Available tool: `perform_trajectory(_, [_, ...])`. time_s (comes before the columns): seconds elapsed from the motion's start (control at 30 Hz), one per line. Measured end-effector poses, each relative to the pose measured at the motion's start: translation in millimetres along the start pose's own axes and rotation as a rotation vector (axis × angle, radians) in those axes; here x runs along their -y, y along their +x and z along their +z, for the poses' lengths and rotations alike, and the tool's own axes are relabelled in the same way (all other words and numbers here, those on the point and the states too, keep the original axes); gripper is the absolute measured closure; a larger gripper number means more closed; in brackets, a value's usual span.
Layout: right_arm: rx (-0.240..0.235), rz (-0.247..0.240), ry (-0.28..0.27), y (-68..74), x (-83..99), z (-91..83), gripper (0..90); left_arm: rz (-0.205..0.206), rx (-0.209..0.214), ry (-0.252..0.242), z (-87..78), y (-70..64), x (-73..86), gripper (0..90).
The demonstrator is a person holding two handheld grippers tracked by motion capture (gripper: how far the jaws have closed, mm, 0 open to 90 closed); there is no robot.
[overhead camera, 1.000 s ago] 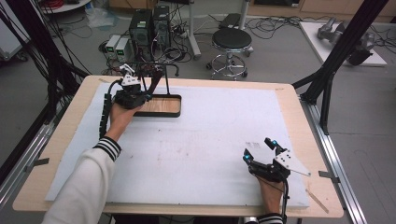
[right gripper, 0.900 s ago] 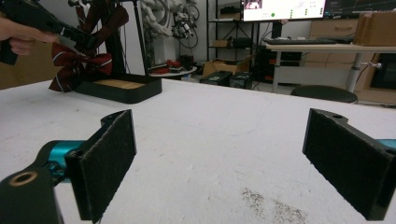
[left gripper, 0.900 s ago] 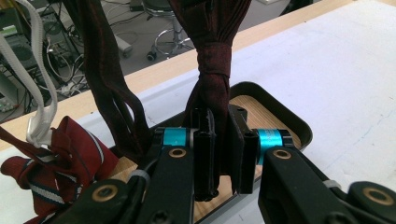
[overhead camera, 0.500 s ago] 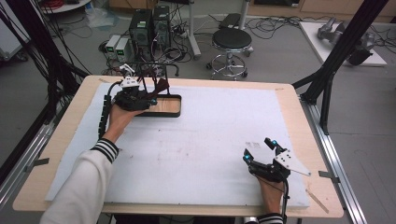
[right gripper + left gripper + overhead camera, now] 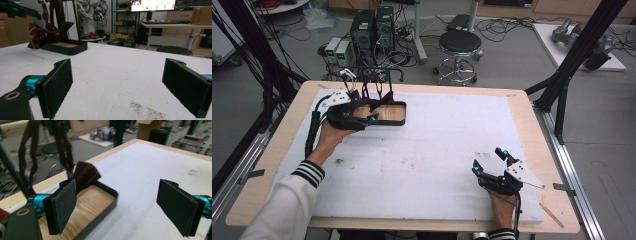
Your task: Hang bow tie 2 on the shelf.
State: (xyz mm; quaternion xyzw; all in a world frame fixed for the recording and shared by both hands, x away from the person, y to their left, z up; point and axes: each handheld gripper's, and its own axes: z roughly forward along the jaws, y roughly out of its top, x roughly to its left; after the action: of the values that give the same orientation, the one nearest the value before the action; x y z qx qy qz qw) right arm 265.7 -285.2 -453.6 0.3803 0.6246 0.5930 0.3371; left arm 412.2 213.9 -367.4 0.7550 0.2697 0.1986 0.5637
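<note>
- I held my left gripper (image 5: 373, 119) spread wide and empty at the near-left edge of the wooden-floored tray (image 5: 398, 120), because that is where the dark red bow tie (image 5: 85, 173) hung, low over the tray.
- In the left gripper view, one pad (image 5: 62, 207) sat just under the bow, close to it but, as far as I could judge, not pinching it; the other pad stood well apart over the white table mat (image 5: 442, 150).
- The bow's dark straps (image 5: 63, 142) ran up to a black stand (image 5: 377, 80), presumably so it would dangle within reach.
- My right gripper (image 5: 491, 161) rested near the mat's front right, jaws apart and holding nothing, well away from the tray; I judged it was simply parked.
- Hard to make out: where the straps attached at the top, since the frame cut them off.
- From the right gripper view, a striped red ribbon bow (image 5: 41, 35) showed beside the tray; whether it was one piece with the bow tie, I could not tell.
</note>
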Motion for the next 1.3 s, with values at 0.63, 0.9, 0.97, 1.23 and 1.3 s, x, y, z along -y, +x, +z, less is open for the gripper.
perform_trajectory(0.63, [0.010,-0.007,0.004,1.8,0.1,-0.2,8.8,0.032,-0.118,-0.202,-128.9,-52.2,89.5,16.8])
perform_trajectory(0.9, [0.011,-0.005,-0.001,1.5,0.0,0.0,8.8,0.029,-0.206,-0.207,-146.5,-60.8,127.0,16.9])
perform_trajectory(0.97, [0.011,-0.004,0.000,1.5,0.0,0.0,8.8,0.028,-0.225,-0.223,-146.9,-62.7,132.6,16.9])
perform_trajectory(1.23, [0.011,-0.004,0.003,1.7,0.1,-0.2,8.8,0.003,-0.240,-0.244,-148.4,-60.8,134.0,17.3])
perform_trajectory(1.3, [0.010,-0.006,-0.001,1.6,0.0,0.0,8.8,0.002,-0.241,-0.245,-148.9,-60.5,134.2,17.3])
